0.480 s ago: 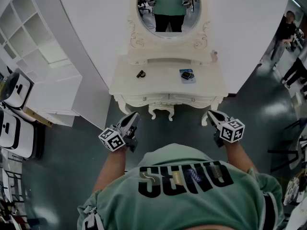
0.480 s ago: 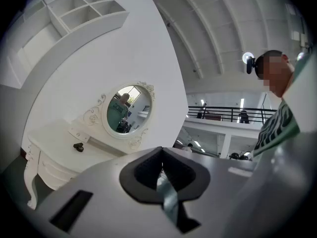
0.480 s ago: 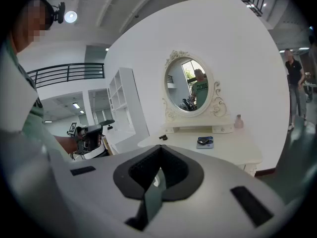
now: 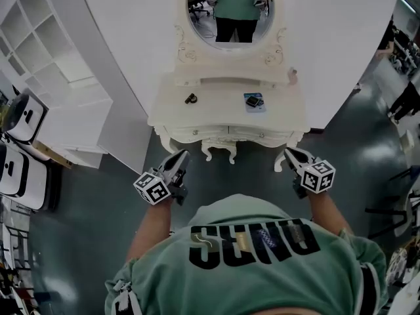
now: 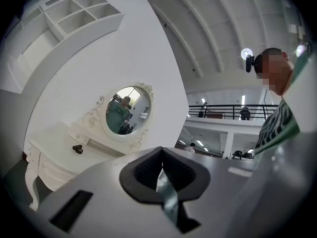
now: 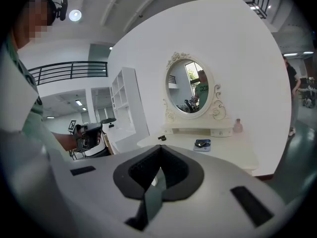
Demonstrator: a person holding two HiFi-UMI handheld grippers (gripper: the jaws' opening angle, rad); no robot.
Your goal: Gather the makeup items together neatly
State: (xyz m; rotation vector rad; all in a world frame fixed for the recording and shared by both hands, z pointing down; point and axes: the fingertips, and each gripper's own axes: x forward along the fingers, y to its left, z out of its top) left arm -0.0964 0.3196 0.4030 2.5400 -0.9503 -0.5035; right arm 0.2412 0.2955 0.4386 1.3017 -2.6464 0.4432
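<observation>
**Step in hand:** approach. No item had yet been handled. The person stood back from the dressing-table surface [image 4: 220, 113], with both grippers held low and well apart from everything on it.

**Grippers:** the left gripper [image 4: 178, 159] had its jaws together with nothing between them. The right gripper [image 4: 291, 153] was likewise closed and empty.

**Items noted on the surface:** 3.
- A small dark item [image 4: 191, 99] lay left of centre.
- A dark compact [image 4: 254, 100] lay on a blue pad [image 4: 250, 107], right of centre.
- A small pink bottle [image 4: 293, 75] stood at the right rear, near the ledge below the oval mirror [image 4: 231, 8] (its exact footing was too small to confirm).

The 3 items lay well apart from one another.

**Judgement:** the next move called for stepping up to the surface and opening 1 gripper. That gripper would then lower over an outlying item, probably the small dark item, to carry it beside the compact. The item's small size would demand a centred, careful grip.
</observation>
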